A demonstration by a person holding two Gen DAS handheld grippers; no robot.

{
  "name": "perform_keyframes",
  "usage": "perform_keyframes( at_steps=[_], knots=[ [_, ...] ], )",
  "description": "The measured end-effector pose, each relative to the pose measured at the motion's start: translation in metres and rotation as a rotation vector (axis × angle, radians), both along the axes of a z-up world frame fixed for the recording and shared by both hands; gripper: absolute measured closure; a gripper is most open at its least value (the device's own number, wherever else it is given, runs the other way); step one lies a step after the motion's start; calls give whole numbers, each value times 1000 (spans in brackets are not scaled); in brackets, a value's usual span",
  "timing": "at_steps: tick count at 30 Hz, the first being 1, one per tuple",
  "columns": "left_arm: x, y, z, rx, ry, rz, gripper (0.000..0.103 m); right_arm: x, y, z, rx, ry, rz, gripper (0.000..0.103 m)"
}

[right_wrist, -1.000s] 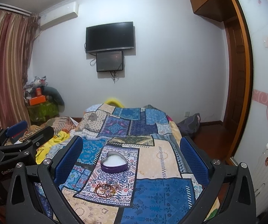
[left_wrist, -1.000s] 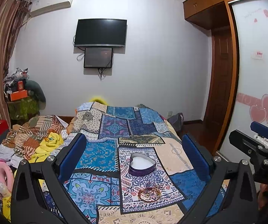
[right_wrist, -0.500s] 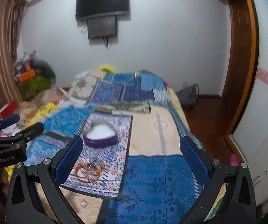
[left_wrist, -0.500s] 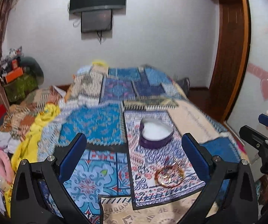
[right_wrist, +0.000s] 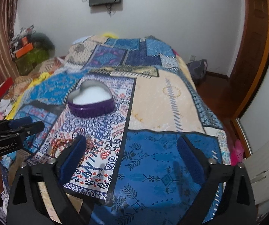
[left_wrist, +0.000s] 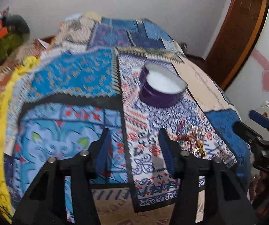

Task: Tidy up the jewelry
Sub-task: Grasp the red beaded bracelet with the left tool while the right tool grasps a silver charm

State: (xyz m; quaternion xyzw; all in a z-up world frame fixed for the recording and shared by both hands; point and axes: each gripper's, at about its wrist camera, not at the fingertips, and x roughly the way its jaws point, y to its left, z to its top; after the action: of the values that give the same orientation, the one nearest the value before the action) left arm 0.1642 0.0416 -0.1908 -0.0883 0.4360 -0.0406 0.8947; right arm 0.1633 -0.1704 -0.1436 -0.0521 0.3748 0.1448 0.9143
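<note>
Jewelry (left_wrist: 192, 139) — a small tangle of red cord, gold chain and what looks like a ring — lies on the patterned bedspread (left_wrist: 68, 78) just off the right fingertip of your left gripper (left_wrist: 134, 146), at about 3 o'clock from its gap. That gripper hovers partly open, holding nothing. Your right gripper (right_wrist: 132, 156) is spread wide and empty, the same tangle (right_wrist: 67, 143) touching or just beside its left finger at 9 o'clock. Farther up the bed, at 12 o'clock, sits the heart-shaped purple tin (right_wrist: 91, 101), open, with a white lining. Expect the pile to be light, limp and slippery, the thin chain easy to snag on the fabric — pinch the thickest knot of cord, not a single strand.
</note>
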Motion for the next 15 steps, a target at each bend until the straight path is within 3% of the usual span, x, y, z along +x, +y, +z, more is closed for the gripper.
perform_keyframes(
  at_steps=[11, 15],
  knots=[
    [3, -17, -8, -60, 29, -86, 76, 20, 24, -21, 43, 124, 147, 56],
    [3, -22, -6, -68, 25, -124, 85, 22, 34, -26, 53, 149, 194, 64]
  ],
)
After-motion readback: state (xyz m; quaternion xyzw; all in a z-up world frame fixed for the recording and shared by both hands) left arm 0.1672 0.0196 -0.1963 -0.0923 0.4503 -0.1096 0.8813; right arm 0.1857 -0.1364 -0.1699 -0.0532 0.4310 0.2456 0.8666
